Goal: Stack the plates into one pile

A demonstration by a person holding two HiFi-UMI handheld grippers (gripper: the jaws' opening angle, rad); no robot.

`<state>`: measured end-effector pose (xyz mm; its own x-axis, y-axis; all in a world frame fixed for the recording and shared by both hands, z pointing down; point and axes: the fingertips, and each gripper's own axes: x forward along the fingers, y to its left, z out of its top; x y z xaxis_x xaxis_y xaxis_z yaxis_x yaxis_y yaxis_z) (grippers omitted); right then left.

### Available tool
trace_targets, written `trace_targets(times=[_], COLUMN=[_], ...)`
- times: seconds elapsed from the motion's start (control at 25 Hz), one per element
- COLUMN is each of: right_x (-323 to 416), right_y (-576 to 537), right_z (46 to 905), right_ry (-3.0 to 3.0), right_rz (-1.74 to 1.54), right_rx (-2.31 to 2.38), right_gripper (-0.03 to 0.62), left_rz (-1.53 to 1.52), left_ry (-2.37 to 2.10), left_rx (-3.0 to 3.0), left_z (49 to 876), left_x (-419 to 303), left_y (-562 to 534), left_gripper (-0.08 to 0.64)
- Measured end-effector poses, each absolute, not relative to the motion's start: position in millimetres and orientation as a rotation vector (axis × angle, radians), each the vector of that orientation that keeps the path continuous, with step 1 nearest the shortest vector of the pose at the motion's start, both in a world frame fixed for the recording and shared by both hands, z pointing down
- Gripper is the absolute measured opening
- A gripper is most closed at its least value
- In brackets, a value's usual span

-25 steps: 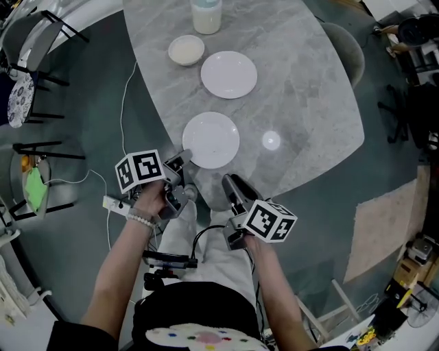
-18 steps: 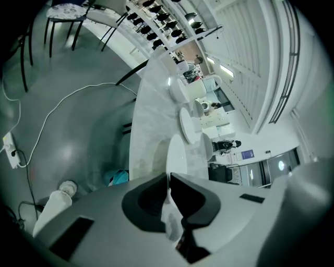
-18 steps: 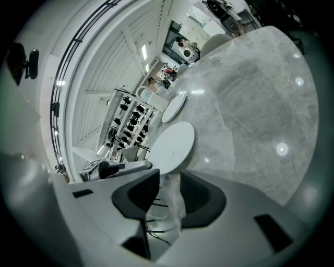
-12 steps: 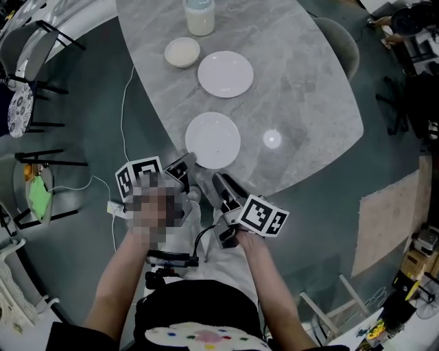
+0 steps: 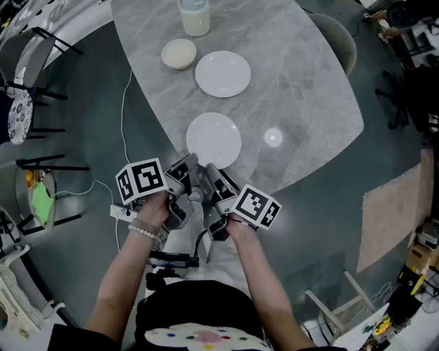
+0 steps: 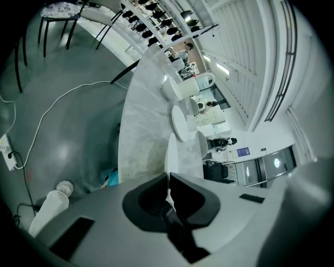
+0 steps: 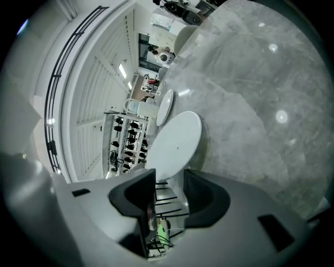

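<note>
Two white plates lie on the grey marble table (image 5: 309, 103). The near plate (image 5: 213, 140) (image 7: 175, 143) sits by the table's front edge and the far plate (image 5: 223, 74) (image 6: 179, 122) lies beyond it. My left gripper (image 5: 190, 162) (image 6: 168, 182) is shut on the near plate's (image 6: 169, 151) front left rim, which shows as a thin white sliver between its jaws. Close beside it on the right is my right gripper (image 5: 209, 171) (image 7: 169, 190). Its jaws are opening, and the plate's near rim reaches in between them without the pads pressing on it.
A small white bowl (image 5: 178, 53) and a pale jar (image 5: 195, 17) stand past the far plate. Black chair frames (image 5: 41, 41) stand at the left. A white cable (image 5: 123, 103) runs over the floor to a power strip (image 5: 118, 211). A beige rug (image 5: 391, 219) lies at the right.
My right gripper has moved left, up beside the left one at the near plate's front rim, rolling as it went with its jaws spreading. The left gripper has stayed at the rim.
</note>
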<state>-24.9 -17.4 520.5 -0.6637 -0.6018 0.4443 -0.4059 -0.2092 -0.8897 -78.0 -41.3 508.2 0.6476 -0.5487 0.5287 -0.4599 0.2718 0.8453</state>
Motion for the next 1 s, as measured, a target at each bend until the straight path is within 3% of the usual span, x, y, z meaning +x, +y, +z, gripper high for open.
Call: trace_targets(times=[0.12, 1.0], right_x=[-23, 5], right_y=[-23, -73], right_z=[524, 496], right_ry=[1.868, 2.104], right_rz=[-1.973, -1.790], right_rx=[-1.256, -1.342], right_gripper=[0.144, 0.124], left_rz=[-0.075, -0.106], left_ry=[-0.936, -0.941], left_rx=[1.353, 1.462], left_z=[509, 487], left_x=[-77, -54], left_y=[-43, -87], left_gripper=[0.023, 0.028])
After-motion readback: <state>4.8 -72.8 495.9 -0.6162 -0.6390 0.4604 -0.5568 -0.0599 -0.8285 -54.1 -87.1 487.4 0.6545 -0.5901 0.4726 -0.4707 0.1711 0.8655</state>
